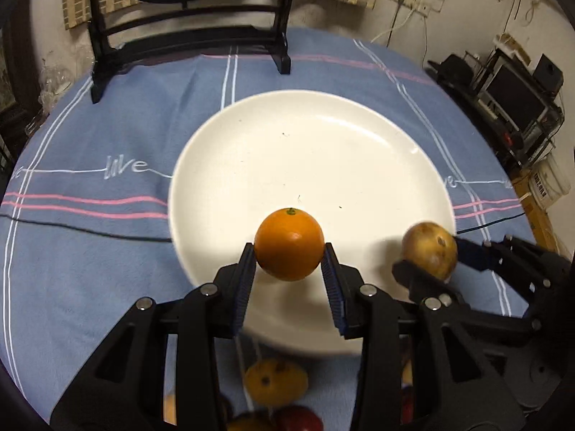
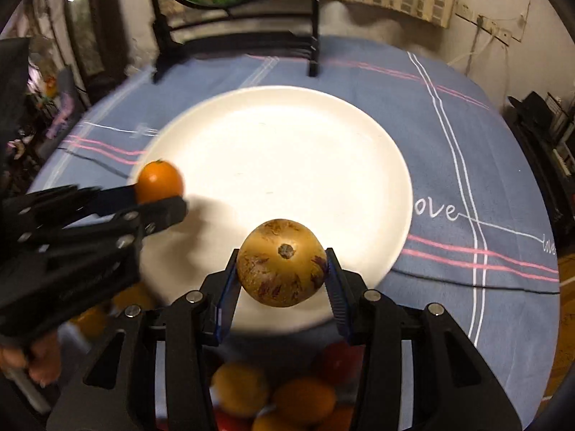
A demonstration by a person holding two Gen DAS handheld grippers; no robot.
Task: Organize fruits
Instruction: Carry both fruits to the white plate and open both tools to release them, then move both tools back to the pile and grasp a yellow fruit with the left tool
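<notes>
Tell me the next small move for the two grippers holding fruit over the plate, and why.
Probably lower both toward the white plate and set the fruit down apart. The left gripper is shut on the orange and the right gripper on the brownish-yellow fruit, both apparently above the plate's near part. The plate holds nothing yet, and more fruit waits nearer the person.

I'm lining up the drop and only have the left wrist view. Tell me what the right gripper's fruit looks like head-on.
Observer: The right gripper is shut on a brownish-yellow fruit with purple blotches, dark nub facing the camera.
Operator: Say whether it's over the plate.
Observer: Yes, it hangs over the white plate's near edge.
Operator: Report what's beyond the plate's right side.
Observer: Blue tablecloth with "love" stitched in white, and a dark cable across it.
</notes>
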